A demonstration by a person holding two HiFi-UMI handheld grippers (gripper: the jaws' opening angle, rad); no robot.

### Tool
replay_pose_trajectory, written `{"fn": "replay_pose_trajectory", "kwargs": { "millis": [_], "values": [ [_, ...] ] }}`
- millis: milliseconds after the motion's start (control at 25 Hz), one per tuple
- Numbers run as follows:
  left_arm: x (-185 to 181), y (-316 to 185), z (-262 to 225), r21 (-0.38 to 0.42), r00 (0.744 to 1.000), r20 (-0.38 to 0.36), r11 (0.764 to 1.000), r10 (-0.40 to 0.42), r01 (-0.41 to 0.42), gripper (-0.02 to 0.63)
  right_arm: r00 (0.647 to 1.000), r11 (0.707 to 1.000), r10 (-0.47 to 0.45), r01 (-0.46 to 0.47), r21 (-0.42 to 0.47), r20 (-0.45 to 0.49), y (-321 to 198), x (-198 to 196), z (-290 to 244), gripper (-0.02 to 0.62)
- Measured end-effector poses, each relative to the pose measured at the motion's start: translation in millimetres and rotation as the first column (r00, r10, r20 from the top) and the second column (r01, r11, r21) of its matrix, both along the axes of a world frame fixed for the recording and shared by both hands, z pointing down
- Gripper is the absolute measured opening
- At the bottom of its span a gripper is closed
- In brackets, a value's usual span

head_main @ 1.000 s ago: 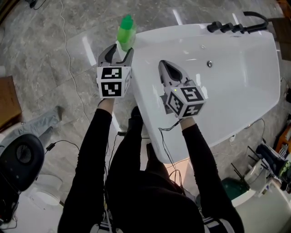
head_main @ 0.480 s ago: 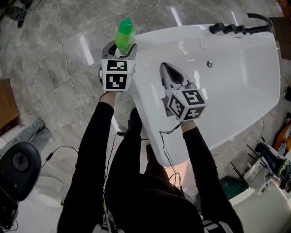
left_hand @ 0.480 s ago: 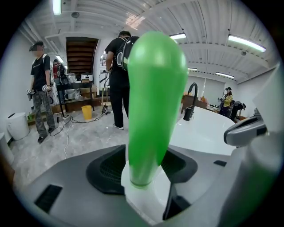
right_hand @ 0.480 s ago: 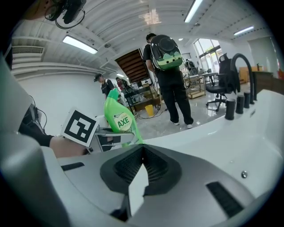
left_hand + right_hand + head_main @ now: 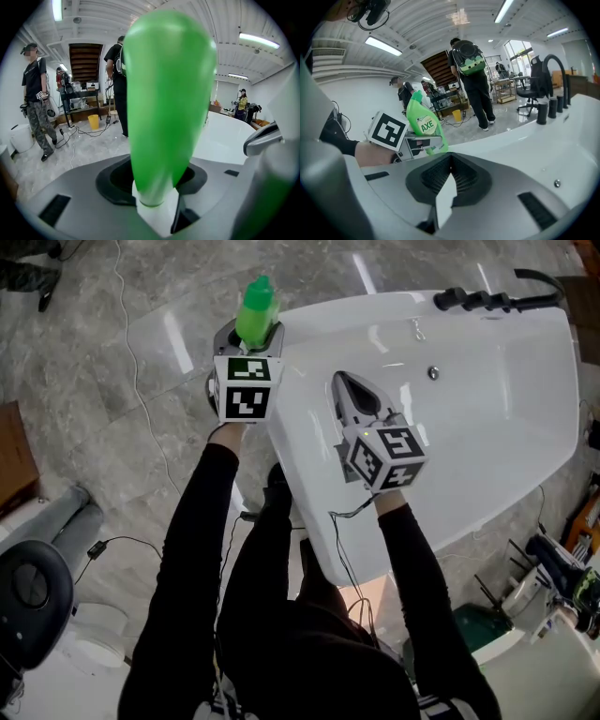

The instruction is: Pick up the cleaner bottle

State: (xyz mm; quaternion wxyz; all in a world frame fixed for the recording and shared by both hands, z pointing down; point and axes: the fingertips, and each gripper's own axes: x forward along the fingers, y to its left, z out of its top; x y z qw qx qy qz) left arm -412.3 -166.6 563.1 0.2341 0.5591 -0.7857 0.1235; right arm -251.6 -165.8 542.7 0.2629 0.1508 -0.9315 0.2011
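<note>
Gripping the bottle (image 5: 256, 307) in my left gripper (image 5: 248, 338).
Its jaws are clamped on the green bottle's lower body, cap end pointing up, right at the outer corner of the white tub (image 5: 487, 418). My right gripper (image 5: 352, 390) has its jaws pressed together with nothing between them, and it hangs over the tub's near rim. People (image 5: 474, 79) stand on the grey floor (image 5: 112, 352) beyond.

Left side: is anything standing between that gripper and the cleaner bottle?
Nothing visible. The cleaner bottle stands between the jaws of the left gripper, which are closed on its lower part, by the bathtub rim. The right gripper is off to the side, jaws together and empty.
</note>
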Motion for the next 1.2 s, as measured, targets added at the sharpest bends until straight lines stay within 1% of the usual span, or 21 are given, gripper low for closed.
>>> {"fn": "replay_pose_trajectory", "kwargs": {
  "millis": [280, 520, 840, 1200],
  "values": [
    [1, 4, -1, 0.005, 1.000, 0.010, 1.000, 0.005, -0.005, 0.199, 1.000, 1.000, 0.012, -0.012, 0.003, 0.001, -1, 4, -4, 0.002],
    [19, 7, -11, 0.016, 0.999, 0.017, 0.999, 0.035, -0.035, 0.196, 0.999, 0.999, 0.032, -0.032, 0.013, 0.005, -6, 18, -13, 0.002],
    [69, 14, -41, 0.052, 0.994, 0.034, 0.993, 0.103, -0.104, 0.195, 0.998, 0.998, 0.061, -0.061, 0.029, 0.019, 4, 51, -35, 0.002],
    [143, 17, -80, 0.083, 0.978, 0.059, 0.975, 0.200, -0.204, 0.195, 0.991, 0.988, 0.127, -0.130, 0.080, 0.041, 10, 117, -74, 0.002]
  ]
}}
